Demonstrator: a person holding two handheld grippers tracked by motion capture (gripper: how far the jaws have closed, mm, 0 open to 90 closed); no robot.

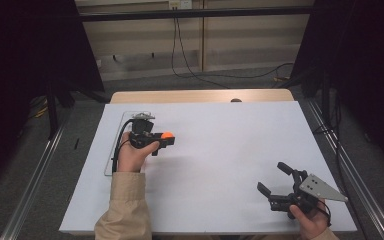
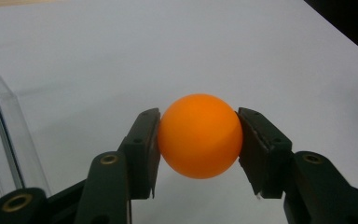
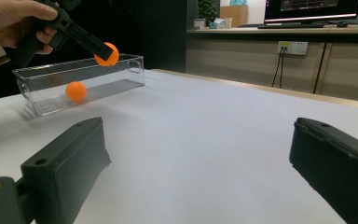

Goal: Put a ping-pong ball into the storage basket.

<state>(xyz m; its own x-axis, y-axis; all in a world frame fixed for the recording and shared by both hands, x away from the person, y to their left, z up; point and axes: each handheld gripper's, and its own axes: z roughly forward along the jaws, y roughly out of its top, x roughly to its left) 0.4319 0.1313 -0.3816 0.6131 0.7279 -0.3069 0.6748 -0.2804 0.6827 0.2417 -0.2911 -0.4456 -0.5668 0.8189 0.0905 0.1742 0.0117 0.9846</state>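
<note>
My left gripper [image 1: 166,136] is shut on an orange ball [image 2: 199,135], held a little above the white table beside a clear plastic bin [image 3: 81,79]. In the high view the ball [image 1: 167,134] shows at the jaw tips, just right of the bin [image 1: 116,142]. From the right gripper view the held ball [image 3: 107,54] hangs over the bin's near wall, and a second orange ball [image 3: 76,91] lies inside the bin. My right gripper [image 1: 273,177] rests low at the table's near right with its jaws wide apart and nothing between them.
A white sheet [image 1: 220,150] covers the table, with a wooden edge [image 1: 200,96] at the far side. Metal rails [image 1: 30,185] run along both sides. Cables [image 1: 180,55] hang by the far wall.
</note>
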